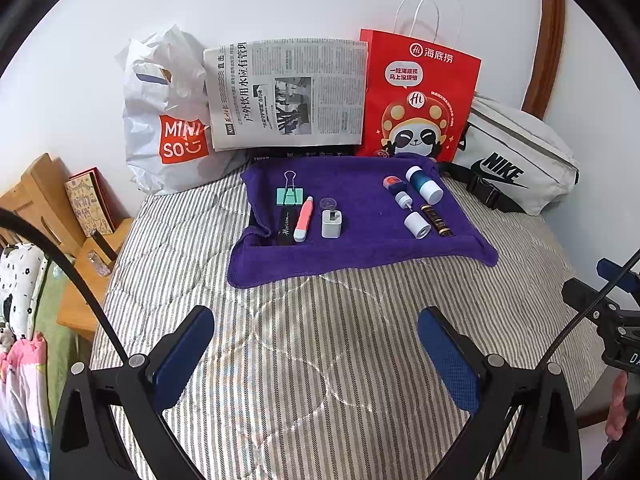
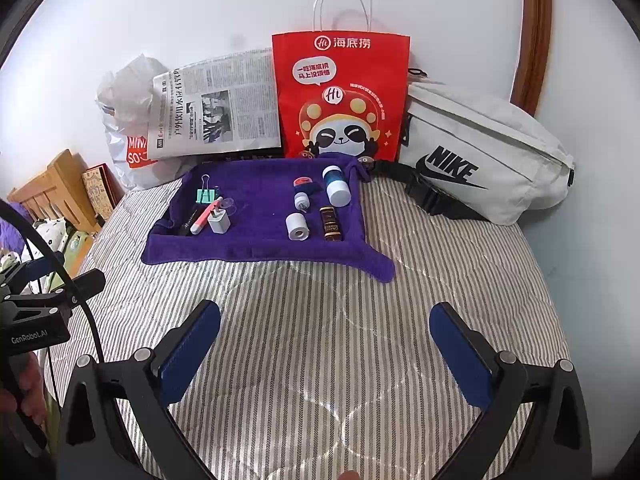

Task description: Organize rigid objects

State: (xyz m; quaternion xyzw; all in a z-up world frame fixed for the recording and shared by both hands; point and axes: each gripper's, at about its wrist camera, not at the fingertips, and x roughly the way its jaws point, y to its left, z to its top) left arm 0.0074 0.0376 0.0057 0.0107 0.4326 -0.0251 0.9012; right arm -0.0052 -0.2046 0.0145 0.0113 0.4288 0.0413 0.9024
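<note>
A purple towel [image 1: 360,248] [image 2: 260,184] lies on the striped bed. On its left lie a green binder clip [image 1: 289,195], a black Horizon stick [image 1: 285,230], a pink-white pen [image 1: 303,220] and a white charger plug [image 1: 332,223] [image 2: 219,222]. On its right lie a blue bottle with white cap [image 1: 424,184] [image 2: 335,185], a small capped item [image 1: 394,185], a small white dropper [image 1: 403,201], a white cap [image 1: 417,225] [image 2: 297,227] and a dark brown tube [image 1: 437,221] [image 2: 331,224]. My left gripper [image 1: 316,344] and right gripper [image 2: 325,344] are open and empty, above the bed in front of the towel.
Behind the towel stand a white Miniso bag [image 1: 164,120], a newspaper [image 1: 288,92], a red paper bag [image 1: 416,92] [image 2: 340,96] and a white Nike waist bag [image 1: 516,160] [image 2: 480,156]. A wooden headboard [image 1: 36,196] and bedside items are at the left.
</note>
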